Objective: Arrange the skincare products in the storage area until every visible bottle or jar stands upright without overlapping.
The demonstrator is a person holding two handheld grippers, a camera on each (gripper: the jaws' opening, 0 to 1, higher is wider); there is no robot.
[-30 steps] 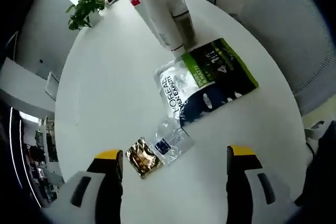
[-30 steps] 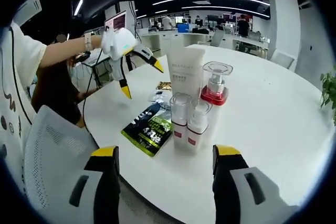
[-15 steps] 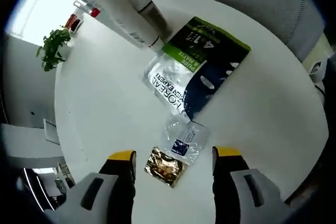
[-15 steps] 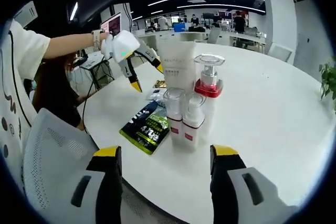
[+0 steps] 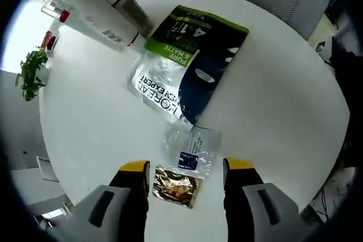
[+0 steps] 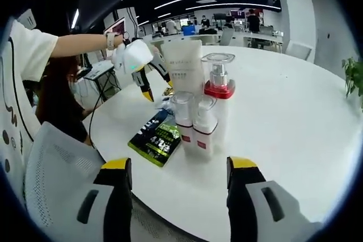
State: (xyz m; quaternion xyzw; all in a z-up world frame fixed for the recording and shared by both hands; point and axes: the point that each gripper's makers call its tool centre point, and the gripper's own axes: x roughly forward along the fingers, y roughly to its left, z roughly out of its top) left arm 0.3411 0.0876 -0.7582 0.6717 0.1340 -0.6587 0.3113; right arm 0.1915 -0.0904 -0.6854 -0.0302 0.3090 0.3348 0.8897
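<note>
My left gripper (image 5: pixel 187 168) is open just above the white table (image 5: pixel 91 117), its jaws either side of a small gold sachet (image 5: pixel 177 185). A clear sachet with a blue label (image 5: pixel 193 151) lies just beyond it, then a flat dark-and-green L'Oreal pouch (image 5: pixel 181 60). In the right gripper view a white tube (image 6: pixel 182 69), a pump bottle with a red collar (image 6: pixel 217 83) and two small clear-capped bottles (image 6: pixel 182 120) (image 6: pixel 203 126) stand upright together. The pouch (image 6: pixel 154 138) lies left of them. My right gripper (image 6: pixel 180 165) is open, well short of the bottles. The left gripper (image 6: pixel 150 92) points down behind the tube.
A grey mesh chair (image 6: pixel 51 168) stands at the table's near edge. Potted plants (image 5: pixel 31 72) (image 6: pixel 354 77) sit at the table's far sides. The person's arm (image 6: pixel 74 43) reaches over the table from the left. Office desks fill the background.
The left gripper has come down and closer to the sachets, so the gold sachet now lies between its jaws. The right gripper has barely moved.
</note>
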